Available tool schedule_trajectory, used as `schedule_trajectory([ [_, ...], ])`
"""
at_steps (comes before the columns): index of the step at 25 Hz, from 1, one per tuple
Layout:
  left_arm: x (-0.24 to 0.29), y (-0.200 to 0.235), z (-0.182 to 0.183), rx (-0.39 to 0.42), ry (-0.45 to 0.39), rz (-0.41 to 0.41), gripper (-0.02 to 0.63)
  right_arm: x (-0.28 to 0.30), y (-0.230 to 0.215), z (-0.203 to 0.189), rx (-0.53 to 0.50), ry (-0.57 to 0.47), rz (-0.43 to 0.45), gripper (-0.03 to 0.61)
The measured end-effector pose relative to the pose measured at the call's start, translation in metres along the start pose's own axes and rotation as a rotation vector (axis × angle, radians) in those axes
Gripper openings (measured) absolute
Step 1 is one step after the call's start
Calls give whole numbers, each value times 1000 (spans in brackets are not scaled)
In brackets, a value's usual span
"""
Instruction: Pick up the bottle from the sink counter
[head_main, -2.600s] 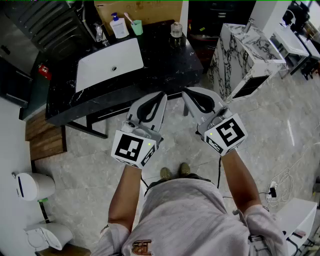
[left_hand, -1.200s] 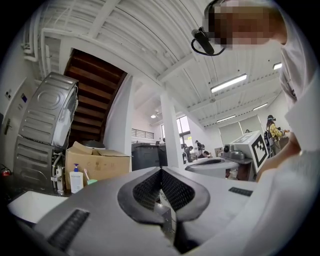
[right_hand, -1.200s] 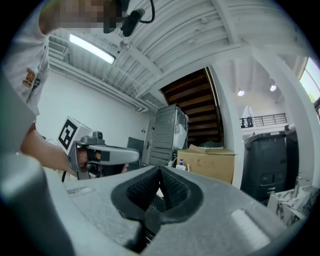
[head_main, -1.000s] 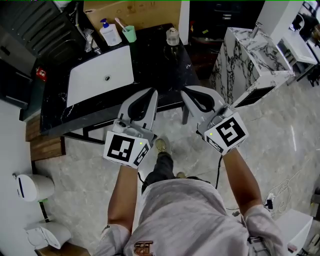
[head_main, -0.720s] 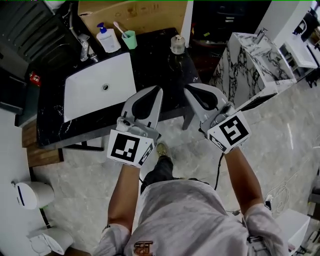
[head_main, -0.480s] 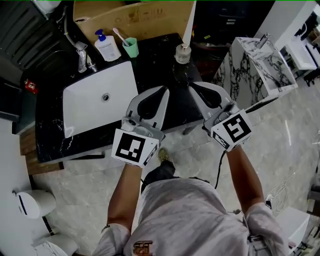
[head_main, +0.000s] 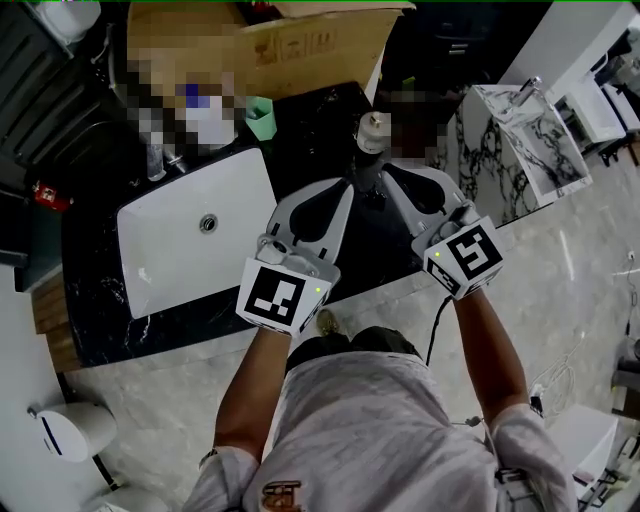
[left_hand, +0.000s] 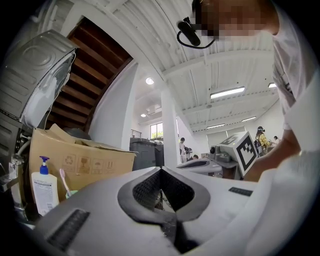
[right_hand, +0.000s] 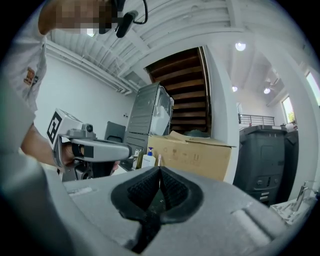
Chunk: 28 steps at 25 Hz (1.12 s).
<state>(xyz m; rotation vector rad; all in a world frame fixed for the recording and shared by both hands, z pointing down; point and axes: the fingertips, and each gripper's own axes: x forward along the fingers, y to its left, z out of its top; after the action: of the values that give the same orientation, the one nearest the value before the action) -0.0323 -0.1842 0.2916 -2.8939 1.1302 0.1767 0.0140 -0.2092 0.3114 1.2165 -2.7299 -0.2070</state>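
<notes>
**Approach closed on the counter; no grasp yet**

Over the last seconds the person has stepped up to the black sink counter (head_main: 310, 150). Both grippers, earlier over the floor short of its edge, now reach over it. The small capped bottle (head_main: 373, 130), previously well ahead, stands upright to the right of the white basin (head_main: 170, 250). It is just at the tips of the left gripper (head_main: 343, 192) and right gripper (head_main: 390, 172); contact cannot be confirmed. Neither gripper view shows it.

The jaws of both are unchanged: pressed together, nothing between them. A pump bottle (left_hand: 44, 192) stands well off to the left, by the cardboard box (left_hand: 80, 160).

Judgement: travel is about finished. One gripper must spread its jaws before the bottle can be taken.
</notes>
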Motion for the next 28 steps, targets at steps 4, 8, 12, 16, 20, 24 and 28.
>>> schedule_trajectory([
  [4,11,12,-2,-10,3,1,0,12,-12,-12,21,44,-4,54],
  [8,20,22,-9,-22,15,16,0,26,-26,-28,27,89,-2,130],
  [12,29,28,-18,-18,20,33,0,37,-42,-45,35,126,-6,218],
  [16,36,35,-20,-27,30,64,0,49,-62,-64,46,167,-20,307],
  [20,43,42,-22,-36,40,96,0,62,-80,-87,57,214,-16,343],
  [24,49,46,-36,-39,53,111,0,76,-92,-111,72,267,4,370],
  [28,55,47,-42,-39,68,120,0,89,-105,-132,117,310,20,382],
])
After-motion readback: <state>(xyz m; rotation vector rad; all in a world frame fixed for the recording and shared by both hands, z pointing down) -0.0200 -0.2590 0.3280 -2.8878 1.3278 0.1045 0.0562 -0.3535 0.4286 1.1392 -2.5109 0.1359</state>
